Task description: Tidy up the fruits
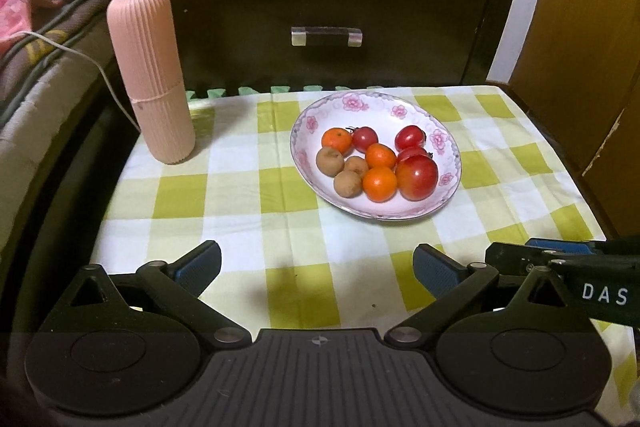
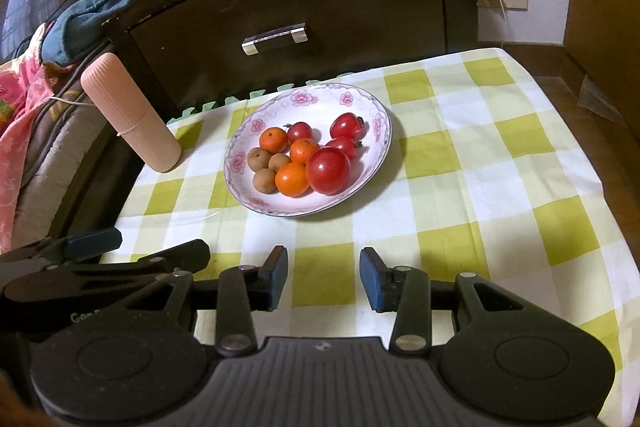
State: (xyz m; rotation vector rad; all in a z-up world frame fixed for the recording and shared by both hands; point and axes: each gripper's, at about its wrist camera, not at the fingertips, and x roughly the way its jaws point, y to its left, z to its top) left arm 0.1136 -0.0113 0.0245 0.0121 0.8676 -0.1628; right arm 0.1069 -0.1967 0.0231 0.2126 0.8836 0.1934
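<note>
A: Ten or so fruits sat together in the flowered plate, on the checked tablecloth; three orange citrus, three brown longan-like fruits, and four red tomatoes, the large tomato nearest the camera; none lay loose on the cloth.

B: So the gathering looked done?

A: I judged it finished or close to it; whether sorting by kind was meant, I could not tell, though the kinds were roughly clustered already.

B: And the claws?

A: The left gripper stood wide apart with nothing between its pads; the right gripper was narrow, a clear gap showing, also empty; both hung over the near edge of the table, well apart from the plate.

B: Anything else there?

A: A ribbed pink case stood upright at the far left corner; untouched, not fruit.
</note>
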